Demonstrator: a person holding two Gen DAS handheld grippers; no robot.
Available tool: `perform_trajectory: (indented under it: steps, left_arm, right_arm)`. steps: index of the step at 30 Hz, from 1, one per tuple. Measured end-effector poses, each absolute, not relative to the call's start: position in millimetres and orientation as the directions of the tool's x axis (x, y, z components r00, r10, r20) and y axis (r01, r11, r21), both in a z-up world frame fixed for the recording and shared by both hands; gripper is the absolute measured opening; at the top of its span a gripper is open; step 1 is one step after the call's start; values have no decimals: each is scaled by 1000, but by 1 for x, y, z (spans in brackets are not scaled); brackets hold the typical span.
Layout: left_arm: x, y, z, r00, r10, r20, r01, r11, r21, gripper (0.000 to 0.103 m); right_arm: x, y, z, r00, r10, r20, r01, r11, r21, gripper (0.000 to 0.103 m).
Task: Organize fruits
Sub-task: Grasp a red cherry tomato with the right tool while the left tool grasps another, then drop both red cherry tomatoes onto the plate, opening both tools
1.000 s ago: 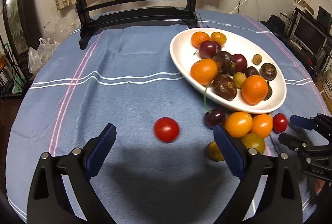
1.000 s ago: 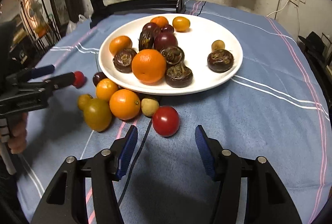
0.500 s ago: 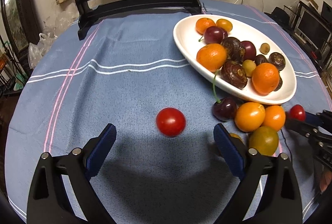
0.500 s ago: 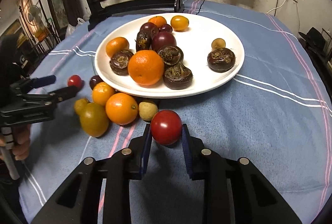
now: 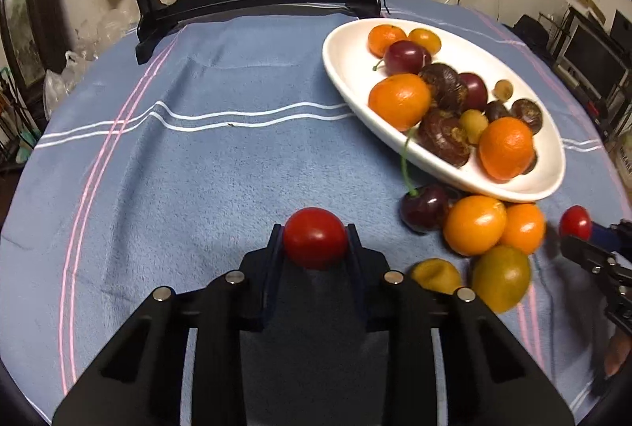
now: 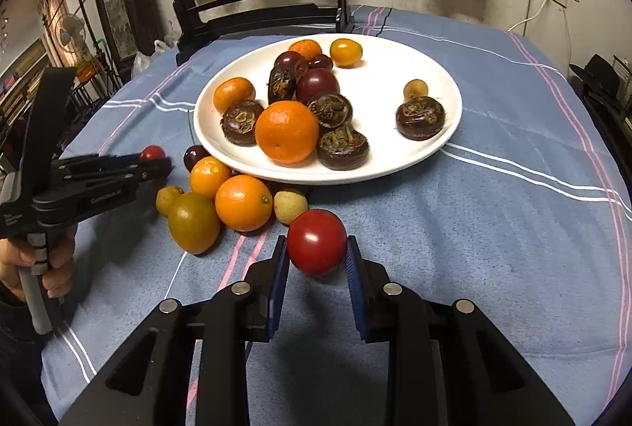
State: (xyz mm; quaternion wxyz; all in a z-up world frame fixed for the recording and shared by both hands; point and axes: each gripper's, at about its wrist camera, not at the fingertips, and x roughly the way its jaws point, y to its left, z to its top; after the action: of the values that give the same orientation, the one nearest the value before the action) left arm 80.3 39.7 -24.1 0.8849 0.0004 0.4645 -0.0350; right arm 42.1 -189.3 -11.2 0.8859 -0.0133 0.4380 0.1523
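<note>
Both grippers clamped on tomatoes — left gripper [image 5: 315,233] just closed on its tomato [image 5: 315,243], right gripper [image 6: 316,248] on the other tomato [image 6: 316,241].
Lift gently, no extra squeeze — then up-frame onto bare plate [image 6: 395,70].

Left tongs [image 5: 315,242] have just closed on a red cherry tomato [image 5: 315,243], pads pressing both its sides, over the blue striped cloth [image 5: 197,165] on the surface. White plate [image 5: 339,70] at upper right holds oranges, dark plums and brown chestnut-like pieces. Just below its rim sit a stemmed cherry [image 5: 423,207], two oranges and a greenish fruit [image 5: 501,278]; right tongs [image 5: 584,234] at the right edge grip another small tomato [image 5: 574,222].
</note>
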Motion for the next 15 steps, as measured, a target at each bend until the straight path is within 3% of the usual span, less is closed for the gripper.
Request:
perform_trajectory:
  steps: [15]
  left_arm:
    - [95, -14, 45, 644, -138, -752, 181, 983, -26, 30]
  right_arm:
    - [69, -204, 41, 665, 273, -695, -225, 961, 162, 29]
